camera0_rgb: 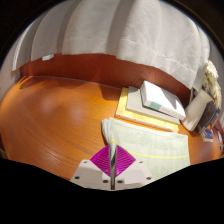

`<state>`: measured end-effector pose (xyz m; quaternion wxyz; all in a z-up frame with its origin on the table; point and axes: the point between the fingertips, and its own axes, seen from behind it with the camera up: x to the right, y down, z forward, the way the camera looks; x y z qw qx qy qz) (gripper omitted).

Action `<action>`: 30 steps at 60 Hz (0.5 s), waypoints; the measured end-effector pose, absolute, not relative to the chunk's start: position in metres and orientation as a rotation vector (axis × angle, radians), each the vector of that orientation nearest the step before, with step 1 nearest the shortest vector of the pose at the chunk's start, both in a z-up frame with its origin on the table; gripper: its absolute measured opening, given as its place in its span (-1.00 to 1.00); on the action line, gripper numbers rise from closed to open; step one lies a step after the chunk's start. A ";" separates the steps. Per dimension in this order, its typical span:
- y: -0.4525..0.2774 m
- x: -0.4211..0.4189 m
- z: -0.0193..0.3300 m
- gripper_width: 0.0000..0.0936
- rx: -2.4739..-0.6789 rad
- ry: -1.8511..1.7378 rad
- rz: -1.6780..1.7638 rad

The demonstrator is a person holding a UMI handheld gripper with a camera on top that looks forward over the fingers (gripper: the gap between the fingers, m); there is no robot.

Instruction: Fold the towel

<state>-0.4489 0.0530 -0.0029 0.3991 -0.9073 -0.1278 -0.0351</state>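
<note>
A pale cream towel [150, 142] with a thin yellow stripe lies on the wooden table [55, 120], spreading ahead and to the right of my fingers. My gripper [113, 163] is shut on the towel's near edge: a thin fold of cloth stands pinched between the two magenta pads [102, 160]. The corner of the towel rises from the pads and the rest drapes flat on the table beyond them.
A stack of books or boxes [152, 100] lies on the table beyond the towel. A stuffed toy or bag [205, 100] stands at the far right. A white curtain [110, 35] hangs behind the table.
</note>
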 end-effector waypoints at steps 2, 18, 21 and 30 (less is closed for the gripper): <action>0.055 -0.439 0.014 -0.94 -2.281 -0.288 -0.087; 0.067 -0.279 0.119 -0.93 -2.159 -0.151 -0.237; 0.066 -0.251 0.110 -0.91 -2.181 -0.158 -0.245; 0.055 -0.190 0.080 0.02 -2.221 -0.202 -0.235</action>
